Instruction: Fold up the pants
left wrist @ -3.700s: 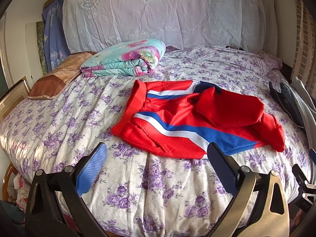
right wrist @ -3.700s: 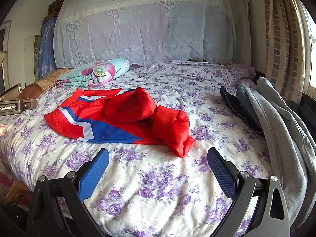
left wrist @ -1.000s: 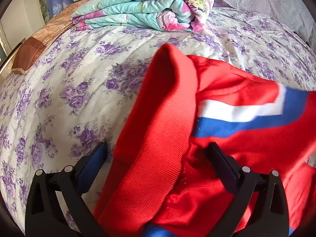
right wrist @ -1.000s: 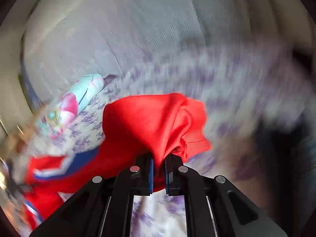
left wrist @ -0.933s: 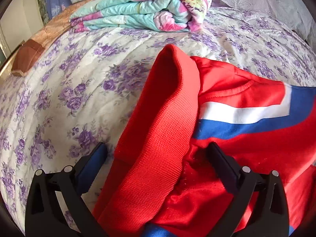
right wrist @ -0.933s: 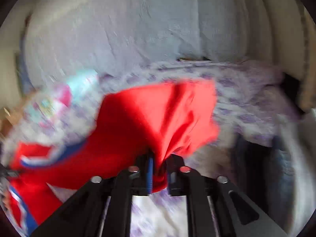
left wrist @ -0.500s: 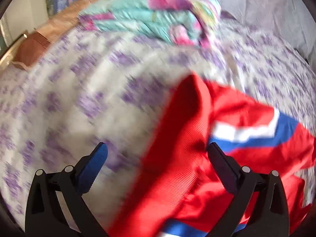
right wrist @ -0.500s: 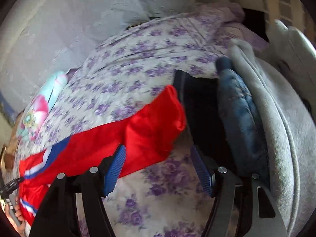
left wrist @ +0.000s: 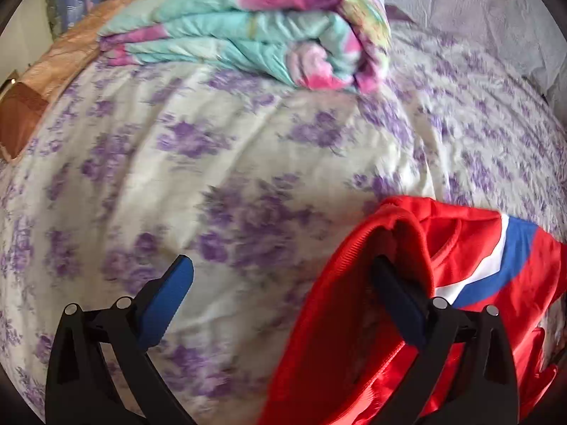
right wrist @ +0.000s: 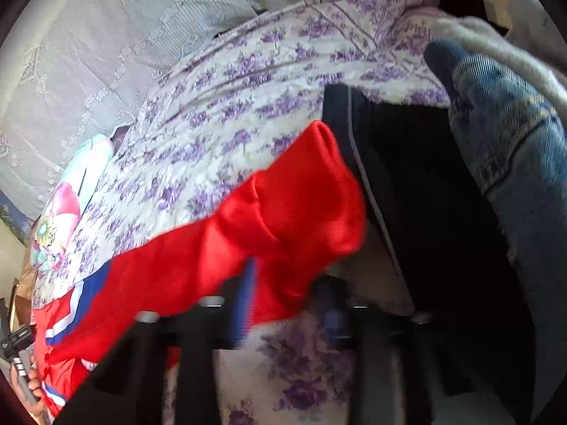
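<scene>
Left wrist view. The left gripper (left wrist: 280,294) stands with its fingers spread wide above the bed (left wrist: 184,177), whose sheet is white with purple flowers. The left, blue-padded finger (left wrist: 166,301) hangs over bare sheet. The right finger (left wrist: 400,304) sits inside the open ribbed waistband of the red pants (left wrist: 354,336), with red fabric curling over and around it; no cloth lies between the two fingers. The pants, red with a white and blue stripe, fill the lower right of the view, toward the near edge of the bed. A folded turquoise and pink quilt (left wrist: 255,32) lies at the far side of the bed, well apart from the pants, with a brown and orange cushion (left wrist: 39,81) beside it toward the left edge.

Right wrist view. The right gripper (right wrist: 287,304) is blurred; its fingers stand apart, narrower than fully wide, and whether they pinch anything cannot be told. The ribbed cuff end of a pants (right wrist: 294,205) leg lies stretched across the sheet (right wrist: 248,106) directly ahead of the fingers, and the garment runs from there down to the lower left. Touching the cuff on the right is a black garment (right wrist: 425,184), and past that blue denim (right wrist: 506,134) and grey fleece (right wrist: 496,39) toward the right edge of the bed.
</scene>
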The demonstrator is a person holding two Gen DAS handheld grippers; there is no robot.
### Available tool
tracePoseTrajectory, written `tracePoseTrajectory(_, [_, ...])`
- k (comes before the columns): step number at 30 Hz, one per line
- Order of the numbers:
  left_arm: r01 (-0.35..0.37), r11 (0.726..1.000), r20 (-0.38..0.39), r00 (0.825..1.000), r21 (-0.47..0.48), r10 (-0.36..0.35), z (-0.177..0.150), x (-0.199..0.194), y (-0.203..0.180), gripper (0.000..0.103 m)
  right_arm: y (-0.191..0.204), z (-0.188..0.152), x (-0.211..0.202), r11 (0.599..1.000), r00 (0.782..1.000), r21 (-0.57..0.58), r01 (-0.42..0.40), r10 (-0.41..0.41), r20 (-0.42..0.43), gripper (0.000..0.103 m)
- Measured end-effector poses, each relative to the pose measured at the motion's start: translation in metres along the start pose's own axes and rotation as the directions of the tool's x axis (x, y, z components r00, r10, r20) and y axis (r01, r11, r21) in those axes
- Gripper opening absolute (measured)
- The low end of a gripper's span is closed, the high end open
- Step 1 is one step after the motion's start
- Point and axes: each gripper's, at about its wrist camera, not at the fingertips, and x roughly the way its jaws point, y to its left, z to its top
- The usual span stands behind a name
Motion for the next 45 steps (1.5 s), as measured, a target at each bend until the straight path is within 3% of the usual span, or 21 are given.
tracePoseTrajectory(5, [-0.084, 0.996, 0.019, 0.996, -0.014, 0.085, 0.000, -0.004, 0.003, 0.099, -0.011, -0.003, -0.008, 1.000, 1.000, 0.002, 0.001, -0.001, 0.004, 0.026])
tracePoseTrajectory(9, [-0.326, 0.944, 0.141, 0.938, 0.046, 0.317, -0.003, -0.022, -0.008, 0.099, -0.003, -0.001, -0.006, 0.999, 1.000, -0.026, -0.025, 0.025, 0.009, 0.048])
tracePoseTrajectory(13, [-0.330, 0.942, 0.121, 0.940, 0.069, 0.320, 0.002, -0.005, -0.015, 0.099, 0.013, 0.007, 0.007, 0.998, 1.000, -0.062, -0.001, 0.001, 0.003, 0.061])
tracePoseTrajectory(14, [-0.324, 0.943, 0.117, 0.942, 0.074, 0.314, 0.005, 0.000, -0.016, 0.099, 0.016, 0.008, 0.012, 0.997, 1.000, -0.071, 0.008, -0.008, -0.001, 0.056])
tracePoseTrajectory(15, [-0.315, 0.946, 0.109, 0.946, 0.071, 0.307, 0.010, 0.005, -0.018, 0.099, 0.018, 0.008, 0.016, 0.997, 1.000, -0.074, 0.002, -0.002, -0.009, 0.023])
tracePoseTrajectory(16, [-0.279, 0.959, 0.097, 0.957, 0.050, 0.273, 0.015, 0.008, -0.016, 0.099, 0.019, 0.009, 0.020, 0.997, 0.999, -0.073, -0.020, 0.019, -0.027, 0.015])
tracePoseTrajectory(18, [-0.248, 0.969, 0.090, 0.965, 0.014, 0.245, 0.021, 0.010, -0.010, 0.095, 0.020, 0.011, 0.012, 0.998, 1.000, -0.054, -0.027, 0.027, 0.002, 0.015])
tracePoseTrajectory(20, [-0.237, 0.966, 0.098, 0.964, -0.104, 0.247, 0.022, 0.000, 0.010, 0.007, 0.020, 0.012, -0.005, 0.998, 0.998, -0.048, -0.028, 0.030, 0.049, 0.015])
tracePoseTrajectory(22, [-0.203, 0.960, 0.082, 0.972, -0.192, 0.222, 0.018, -0.005, 0.036, 0.011, 0.020, 0.014, -0.025, 0.998, 0.994, -0.046, -0.032, 0.037, 0.101, 0.015])
tracePoseTrajectory(24, [-0.290, 0.936, 0.111, 0.942, -0.201, 0.316, 0.012, -0.010, 0.048, 0.011, 0.020, 0.019, -0.038, 0.998, 0.991, -0.070, 0.005, 0.004, 0.130, 0.016])
tracePoseTrajectory(25, [-0.348, 0.916, 0.121, 0.919, -0.200, 0.376, 0.008, -0.009, 0.052, 0.021, 0.019, 0.020, -0.034, 0.995, 0.993, -0.091, 0.039, -0.028, 0.115, 0.027])
tracePoseTrajectory(26, [-0.359, 0.913, 0.107, 0.917, -0.195, 0.384, 0.006, -0.006, 0.055, 0.040, 0.016, 0.020, -0.017, 0.987, 0.994, -0.121, 0.104, -0.100, 0.036, 0.041])
tracePoseTrajectory(28, [-0.273, 0.943, 0.079, 0.953, -0.191, 0.292, 0.000, -0.007, 0.058, 0.060, 0.010, 0.015, -0.001, 0.971, 0.977, -0.142, 0.193, -0.203, -0.065, 0.046])
tracePoseTrajectory(30, [-0.225, 0.959, 0.115, 0.962, -0.171, 0.246, -0.008, -0.026, 0.055, 0.076, 0.013, 0.009, -0.035, 0.984, 0.989, -0.108, 0.145, -0.145, 0.003, 0.047])
tracePoseTrajectory(31, [-0.213, 0.967, 0.149, 0.961, -0.143, 0.234, -0.017, -0.044, 0.051, 0.095, 0.022, 0.002, -0.061, 0.984, 0.992, -0.130, 0.122, -0.115, 0.060, 0.057])
tracePoseTrajectory(32, [-0.205, 0.972, 0.187, 0.957, -0.113, 0.223, -0.027, -0.062, 0.047, 0.099, 0.033, -0.008, -0.087, 0.982, 0.993, -0.173, 0.076, -0.058, 0.105, 0.067])
tracePoseTrajectory(34, [-0.193, 0.980, 0.242, 0.950, -0.051, 0.199, -0.056, -0.092, 0.038, 0.099, 0.056, -0.044, -0.137, 0.954, 0.982, -0.292, -0.071, 0.118, 0.145, 0.100])
tracePoseTrajectory(37, [-0.171, 0.985, 0.242, 0.957, 0.034, 0.158, -0.107, -0.116, 0.030, 0.099, 0.085, -0.103, -0.172, 0.870, 0.964, -0.456, -0.186, 0.250, 0.084, 0.100])
tracePoseTrajectory(40, [-0.181, 0.981, 0.192, 0.967, 0.066, 0.165, -0.147, -0.118, 0.034, 0.099, 0.107, -0.163, -0.174, 0.797, 0.981, -0.586, -0.149, 0.196, 0.017, 0.100])
tracePoseTrajectory(42, [-0.199, 0.979, 0.156, 0.969, 0.032, 0.192, -0.170, -0.117, 0.041, 0.099, 0.112, -0.182, -0.172, 0.781, 0.981, -0.607, -0.144, 0.193, 0.015, 0.100])
tracePoseTrajectory(45, [-0.114, 0.992, 0.079, 0.990, -0.063, 0.118, -0.197, -0.109, 0.056, 0.099, 0.121, -0.202, -0.172, 0.763, 0.978, -0.626, -0.163, 0.208, -0.002, 0.100])
